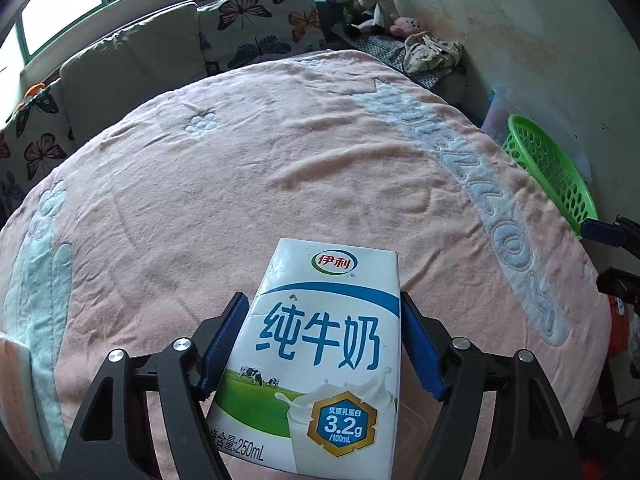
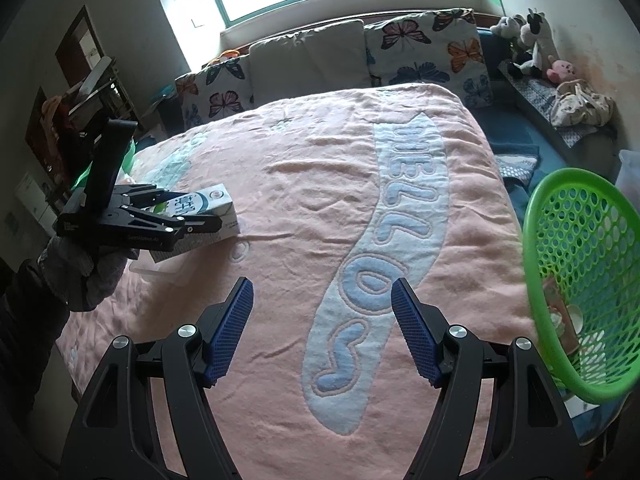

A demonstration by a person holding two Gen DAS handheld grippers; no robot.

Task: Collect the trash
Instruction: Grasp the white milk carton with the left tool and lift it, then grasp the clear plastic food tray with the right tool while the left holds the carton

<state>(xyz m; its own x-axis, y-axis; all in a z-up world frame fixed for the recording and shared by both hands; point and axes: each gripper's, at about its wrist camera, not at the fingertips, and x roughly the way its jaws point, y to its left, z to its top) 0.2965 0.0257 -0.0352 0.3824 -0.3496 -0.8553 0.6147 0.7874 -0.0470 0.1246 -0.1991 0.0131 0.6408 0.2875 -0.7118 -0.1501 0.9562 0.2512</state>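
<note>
Pink blanket [image 2: 304,208] over a bed, butterfly cushions [image 2: 424,46] and a window behind; listed from the left as my right-hand camera sees it.

Item one: my left gripper [image 2: 188,222], held by a gloved hand [image 2: 80,268], jaws around the milk carton [image 2: 218,204] that lies on the blanket near its left edge. In the left camera the carton [image 1: 320,344] fills the gap and the blue pads [image 1: 224,340] sit against its sides, so I judge it grasped, though only lightly.

Item two: my right gripper [image 2: 322,332], released, nothing between its pads, above the blanket's middle.

Item three: green basket [image 2: 580,280] at the far right, beside the bed, some rubbish already inside.

Handling note: I should firm the squeeze without crushing the carton, lift it clear of the blanket, then carry it across to the basket.
</note>
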